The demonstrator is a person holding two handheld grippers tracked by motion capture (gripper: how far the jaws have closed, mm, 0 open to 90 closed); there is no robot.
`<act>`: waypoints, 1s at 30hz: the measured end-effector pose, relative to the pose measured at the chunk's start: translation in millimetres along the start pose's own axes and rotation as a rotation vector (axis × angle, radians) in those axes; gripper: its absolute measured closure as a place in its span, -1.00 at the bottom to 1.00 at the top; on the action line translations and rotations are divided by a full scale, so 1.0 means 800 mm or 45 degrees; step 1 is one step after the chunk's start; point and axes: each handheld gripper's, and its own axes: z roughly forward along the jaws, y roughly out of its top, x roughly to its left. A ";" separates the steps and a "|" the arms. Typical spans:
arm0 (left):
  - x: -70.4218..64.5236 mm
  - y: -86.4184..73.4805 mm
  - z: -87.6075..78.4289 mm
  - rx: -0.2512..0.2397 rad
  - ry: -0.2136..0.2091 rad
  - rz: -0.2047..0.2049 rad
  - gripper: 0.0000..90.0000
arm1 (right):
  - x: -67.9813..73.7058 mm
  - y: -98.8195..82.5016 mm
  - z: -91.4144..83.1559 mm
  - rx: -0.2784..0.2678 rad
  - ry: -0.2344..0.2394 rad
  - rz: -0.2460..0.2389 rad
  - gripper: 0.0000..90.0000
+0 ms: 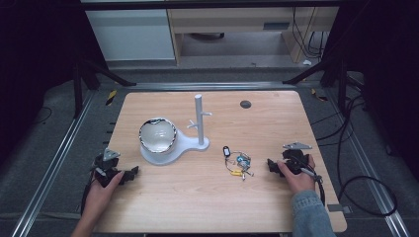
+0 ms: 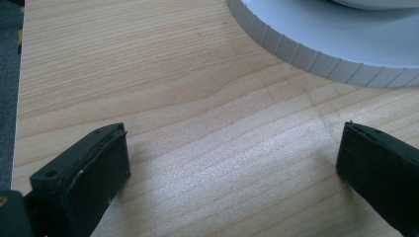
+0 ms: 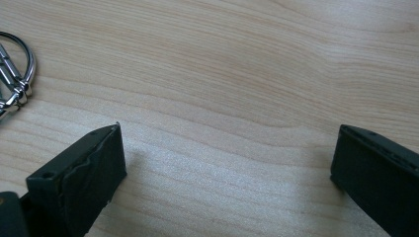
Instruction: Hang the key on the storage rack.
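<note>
A bunch of keys [image 1: 237, 162] with a black fob and coloured tags lies on the wooden table [image 1: 207, 197], right of centre. Its metal ring [image 3: 17, 74] shows at the left edge of the right gripper view. A white stand [image 1: 199, 121] with pegs rises from a white base [image 1: 163, 153] that carries a shiny bowl [image 1: 157, 135]. My right gripper [image 1: 273, 167] rests on the table right of the keys, open, nothing between its jaws. My left gripper [image 1: 129, 176] rests at the front left, open, with the ribbed rim of the base [image 2: 316, 57] ahead of it.
A round dark grommet [image 1: 245, 104] sits near the table's far edge. Black cables [image 1: 356, 148] trail over the floor on the right. Metal rails [image 1: 54, 163] run along both sides of the table.
</note>
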 end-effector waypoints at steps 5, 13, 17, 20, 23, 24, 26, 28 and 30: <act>0.000 0.000 0.000 0.000 0.000 0.001 -1.00 | 0.000 -0.001 -0.002 0.007 0.013 -0.016 -0.97; 0.000 0.000 0.000 0.000 0.000 0.001 -1.00 | 0.008 0.002 -0.013 0.043 0.072 -0.051 -0.55; 0.000 0.000 0.000 0.003 0.000 0.004 -1.00 | 0.022 0.007 -0.021 0.055 0.116 -0.118 -0.40; 0.000 0.000 0.000 0.003 0.001 0.004 -1.00 | 0.031 0.014 -0.027 0.073 0.130 -0.170 -0.26; 0.000 0.000 0.000 0.003 0.002 0.004 -1.00 | 0.037 0.019 -0.031 0.101 0.185 -0.185 -0.21; 0.000 0.000 0.000 0.003 0.002 0.002 -1.00 | 0.040 0.020 -0.032 0.108 0.194 -0.191 -0.14; 0.000 0.000 0.000 0.003 0.002 0.003 -1.00 | 0.047 0.022 -0.034 0.145 0.216 -0.227 -0.09; 0.000 0.000 -0.001 0.003 0.002 0.002 -1.00 | 0.053 0.025 -0.034 0.184 0.234 -0.276 -0.03; 0.000 0.000 -0.001 0.003 0.002 0.002 -1.00 | 0.060 0.029 -0.037 0.223 0.249 -0.326 -0.01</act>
